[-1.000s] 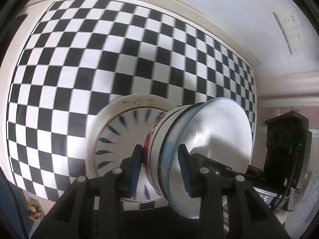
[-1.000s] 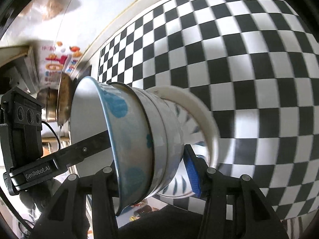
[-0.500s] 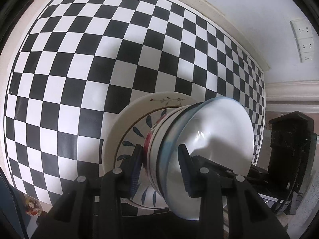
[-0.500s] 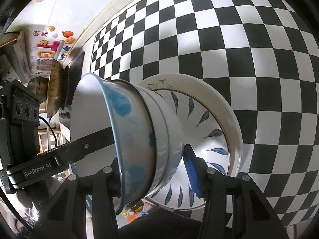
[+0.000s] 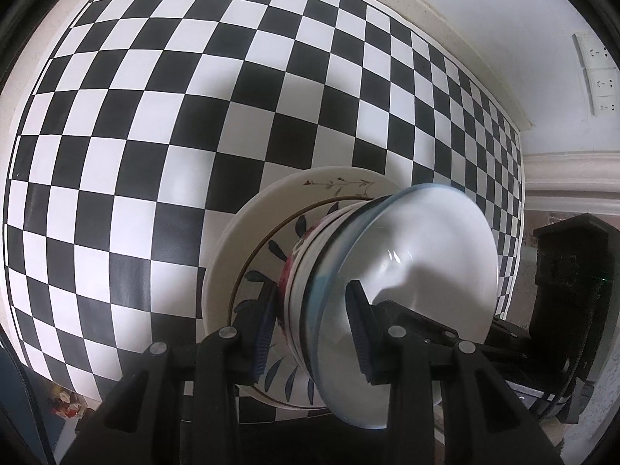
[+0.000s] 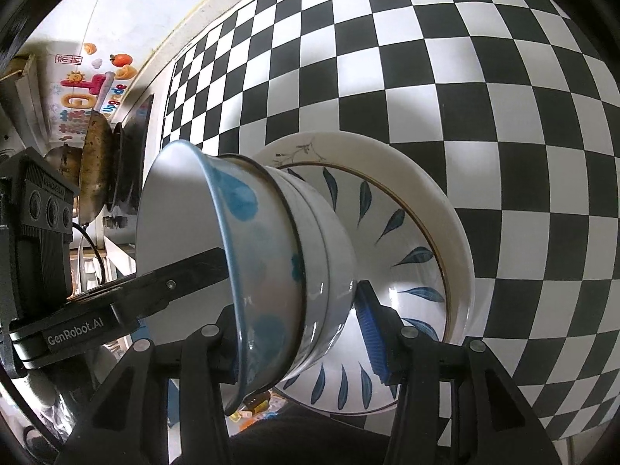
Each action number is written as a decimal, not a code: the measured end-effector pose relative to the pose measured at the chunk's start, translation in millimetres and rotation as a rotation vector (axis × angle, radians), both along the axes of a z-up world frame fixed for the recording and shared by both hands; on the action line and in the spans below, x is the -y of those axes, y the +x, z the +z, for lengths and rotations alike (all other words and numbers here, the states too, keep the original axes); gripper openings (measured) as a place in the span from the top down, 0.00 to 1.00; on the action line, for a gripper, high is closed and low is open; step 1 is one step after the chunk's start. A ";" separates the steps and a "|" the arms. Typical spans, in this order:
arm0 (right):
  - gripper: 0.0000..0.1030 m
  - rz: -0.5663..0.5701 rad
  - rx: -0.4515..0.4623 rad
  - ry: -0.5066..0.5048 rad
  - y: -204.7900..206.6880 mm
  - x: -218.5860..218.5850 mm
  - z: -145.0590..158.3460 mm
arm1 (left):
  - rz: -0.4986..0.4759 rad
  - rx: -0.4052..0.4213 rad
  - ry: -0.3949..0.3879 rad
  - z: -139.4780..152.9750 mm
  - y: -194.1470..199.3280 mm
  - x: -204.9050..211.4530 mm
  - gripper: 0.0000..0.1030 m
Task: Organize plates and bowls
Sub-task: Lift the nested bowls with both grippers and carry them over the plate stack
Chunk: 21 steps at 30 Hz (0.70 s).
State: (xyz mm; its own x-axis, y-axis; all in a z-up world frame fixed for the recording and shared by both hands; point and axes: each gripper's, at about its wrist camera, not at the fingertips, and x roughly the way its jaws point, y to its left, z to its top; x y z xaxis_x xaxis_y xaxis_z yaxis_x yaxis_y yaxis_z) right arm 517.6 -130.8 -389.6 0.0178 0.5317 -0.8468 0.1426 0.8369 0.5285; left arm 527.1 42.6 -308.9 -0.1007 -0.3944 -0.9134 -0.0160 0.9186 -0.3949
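Note:
A stack of nested bowls (image 5: pixel 387 271) (image 6: pixel 279 271), the top one white with blue blotches, is over a stack of white plates with blue leaf marks (image 5: pixel 267 240) (image 6: pixel 418 240) on the checkered table. My left gripper (image 5: pixel 310 325) is shut on the bowl stack's rim from one side. My right gripper (image 6: pixel 298 333) is shut on the stack's rim from the opposite side. Each gripper shows in the other's view. I cannot tell whether the bowls touch the plate.
The black-and-white checkered table (image 5: pixel 155 135) (image 6: pixel 465 77) spreads around the plates. A wall with sockets (image 5: pixel 598 73) is beyond the table. A wok and a dark stand (image 6: pixel 100 174) and a colourful sticker sheet (image 6: pixel 85 89) lie past the table's far edge.
Both grippers have carried the bowl stack across the table until it is centred over the plates, which now show sharper and more fully. The grips are unchanged.

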 end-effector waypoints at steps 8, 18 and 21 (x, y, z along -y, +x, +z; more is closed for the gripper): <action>0.52 0.003 0.004 -0.040 -1.2 3.3 2.4 | -0.024 -0.014 0.002 -4.4 -2.5 7.5 0.69; 0.52 0.015 -0.002 -0.072 -5.3 1.5 4.0 | -0.030 -0.012 0.025 -2.5 -3.9 10.7 0.69; 0.52 0.034 0.004 -0.098 -5.3 -1.7 6.8 | -0.027 -0.007 0.038 0.8 -5.5 10.3 0.66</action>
State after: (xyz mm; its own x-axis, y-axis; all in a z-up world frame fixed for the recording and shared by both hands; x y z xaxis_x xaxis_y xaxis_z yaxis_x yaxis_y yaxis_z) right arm 512.3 -129.1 -382.8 0.0047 0.4466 -0.8947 0.1107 0.8890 0.4443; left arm 521.6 32.3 -308.1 -0.1175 -0.3565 -0.9269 0.0061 0.9331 -0.3597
